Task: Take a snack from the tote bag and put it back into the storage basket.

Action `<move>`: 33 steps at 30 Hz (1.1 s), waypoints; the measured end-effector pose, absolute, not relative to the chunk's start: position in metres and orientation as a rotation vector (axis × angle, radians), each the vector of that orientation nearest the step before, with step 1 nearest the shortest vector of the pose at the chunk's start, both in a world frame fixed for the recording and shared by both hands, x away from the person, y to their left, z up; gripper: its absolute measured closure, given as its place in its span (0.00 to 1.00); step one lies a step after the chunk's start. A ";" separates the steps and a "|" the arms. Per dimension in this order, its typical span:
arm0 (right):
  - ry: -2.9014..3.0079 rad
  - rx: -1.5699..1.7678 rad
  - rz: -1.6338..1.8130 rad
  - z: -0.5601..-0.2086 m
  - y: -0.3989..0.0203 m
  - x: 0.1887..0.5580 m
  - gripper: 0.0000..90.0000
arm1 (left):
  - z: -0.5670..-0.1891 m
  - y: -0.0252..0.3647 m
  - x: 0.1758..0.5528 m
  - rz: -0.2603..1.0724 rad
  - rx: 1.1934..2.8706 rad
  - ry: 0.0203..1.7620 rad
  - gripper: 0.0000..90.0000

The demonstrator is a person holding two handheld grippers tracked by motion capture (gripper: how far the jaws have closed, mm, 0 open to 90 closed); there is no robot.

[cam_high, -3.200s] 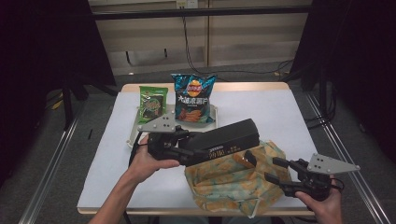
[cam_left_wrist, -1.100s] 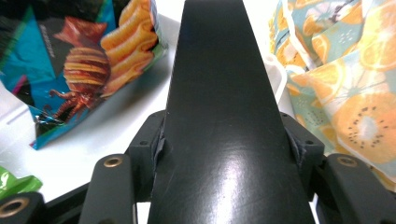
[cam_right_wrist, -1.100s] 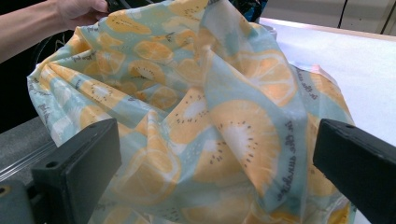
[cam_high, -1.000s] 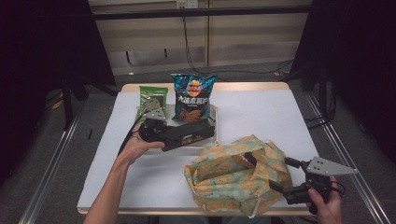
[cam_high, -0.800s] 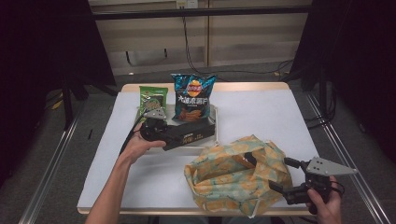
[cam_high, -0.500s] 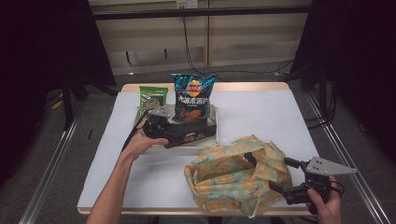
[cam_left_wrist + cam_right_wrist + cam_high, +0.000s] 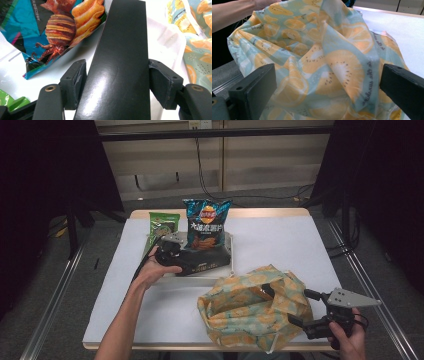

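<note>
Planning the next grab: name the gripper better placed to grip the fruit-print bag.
Right, probably: the right gripper flanks the bag with open jaws, while the left gripper, jaws just opening, straddles the black box.

long glossy black box (image 7: 120,65) seen between the left gripper (image 7: 117,82) jaws, which have just been opening, small gap on the left side, blue snack bag (image 7: 47,32) propped behind, citrus-print bag (image 7: 197,45) glimpsed off right

Long black box (image 7: 205,261) lies in the white tray (image 7: 200,281).
</note>
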State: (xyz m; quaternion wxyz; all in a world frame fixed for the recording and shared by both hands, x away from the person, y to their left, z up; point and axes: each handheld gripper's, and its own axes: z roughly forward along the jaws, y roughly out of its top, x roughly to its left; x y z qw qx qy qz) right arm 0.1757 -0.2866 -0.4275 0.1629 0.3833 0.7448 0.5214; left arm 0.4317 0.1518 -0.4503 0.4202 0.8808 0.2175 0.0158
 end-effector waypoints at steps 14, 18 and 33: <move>2.124 1.090 1.491 -0.427 -0.287 0.176 0.01 | -0.454 0.153 0.431 0.058 2.197 0.598 0.27; 2.125 1.087 1.490 -0.427 -0.287 0.176 0.01 | -0.452 0.158 0.425 0.075 2.156 0.663 0.17; 2.110 1.097 1.486 -0.426 -0.288 0.176 0.01 | -0.426 0.198 0.389 0.126 2.061 0.729 0.38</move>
